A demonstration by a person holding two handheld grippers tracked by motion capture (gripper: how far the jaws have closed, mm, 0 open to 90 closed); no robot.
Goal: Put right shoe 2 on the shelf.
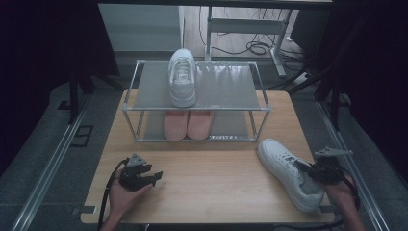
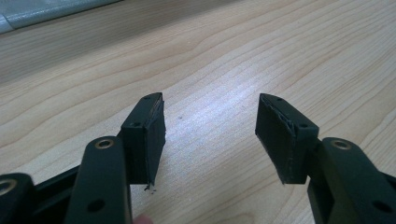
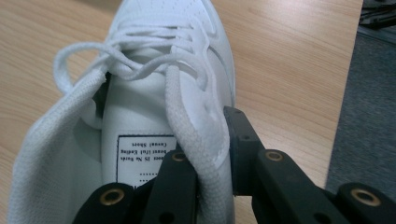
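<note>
A white lace-up shoe [image 1: 281, 166] lies on the wooden table [image 1: 216, 192] at the right, toe toward the rack. My right gripper [image 1: 309, 171] grips it at the heel end. In the right gripper view one jaw is inside the shoe [image 3: 159, 93] and the other outside, and my right gripper [image 3: 208, 140] pinches the padded collar between them. My left gripper [image 1: 153, 174] rests low over the table's front left. Its jaws [image 2: 210, 135] stand apart with only bare wood between them.
A metal two-shelf shoe rack [image 1: 139, 108] stands at the back of the table. A matching white shoe [image 1: 182, 77] sits on its top shelf, and a pink pair [image 1: 187, 124] on the lower one. The table's right edge runs close beside the held shoe.
</note>
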